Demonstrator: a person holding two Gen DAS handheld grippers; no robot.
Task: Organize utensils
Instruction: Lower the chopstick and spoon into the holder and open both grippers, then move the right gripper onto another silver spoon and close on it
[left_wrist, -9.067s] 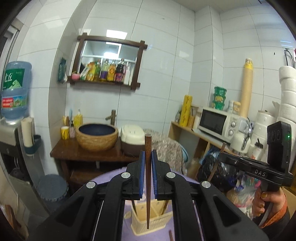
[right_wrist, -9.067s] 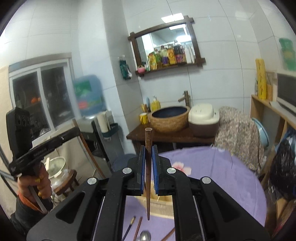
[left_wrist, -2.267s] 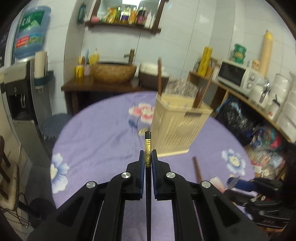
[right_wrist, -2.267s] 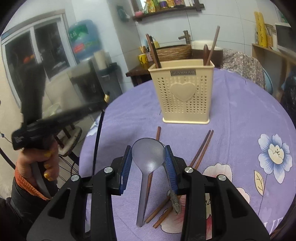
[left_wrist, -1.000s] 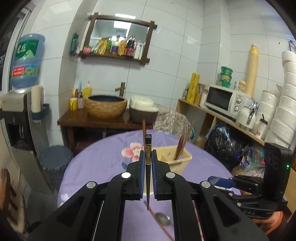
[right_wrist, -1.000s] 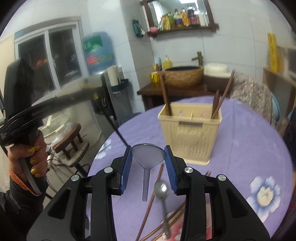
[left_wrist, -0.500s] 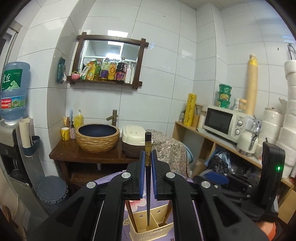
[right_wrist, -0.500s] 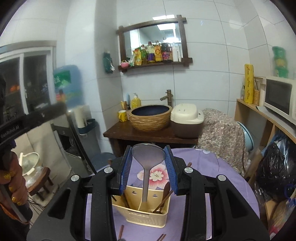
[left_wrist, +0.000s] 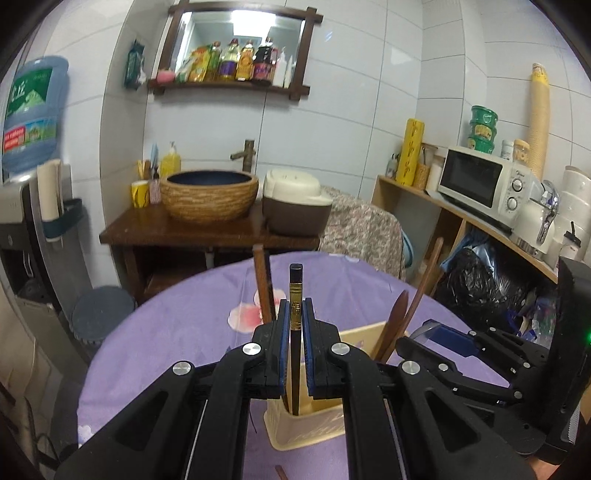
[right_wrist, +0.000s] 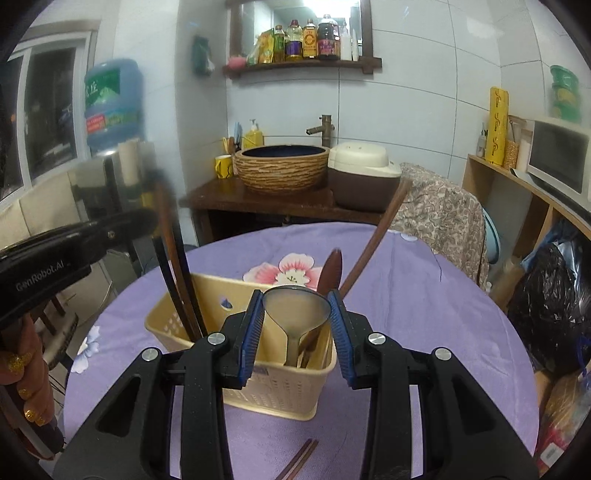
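My left gripper (left_wrist: 294, 314) is shut on a dark chopstick (left_wrist: 295, 291) with a gold band, held upright; its lower end hangs inside the left part of the beige utensil basket (left_wrist: 325, 424). My right gripper (right_wrist: 296, 306) is shut on the bowl of a metal spoon (right_wrist: 295, 306), whose handle points down into the right part of the basket (right_wrist: 266, 384). Brown chopsticks (right_wrist: 177, 266) stand in the basket's left part. A wooden spoon (right_wrist: 330, 271) and another chopstick (right_wrist: 373, 240) lean in its right part.
The basket stands on a round table with a purple flowered cloth (right_wrist: 424, 295). Loose chopsticks (right_wrist: 299, 459) lie on the cloth near the front edge. A hand (right_wrist: 22, 373) holds the left gripper's body at the left. Behind are a wooden washstand (left_wrist: 207, 229), shelves and a microwave (left_wrist: 480, 181).
Both grippers have come down and forward over the basket. The chopstick's tip and the spoon's handle now reach into the basket, which looms larger in both views.
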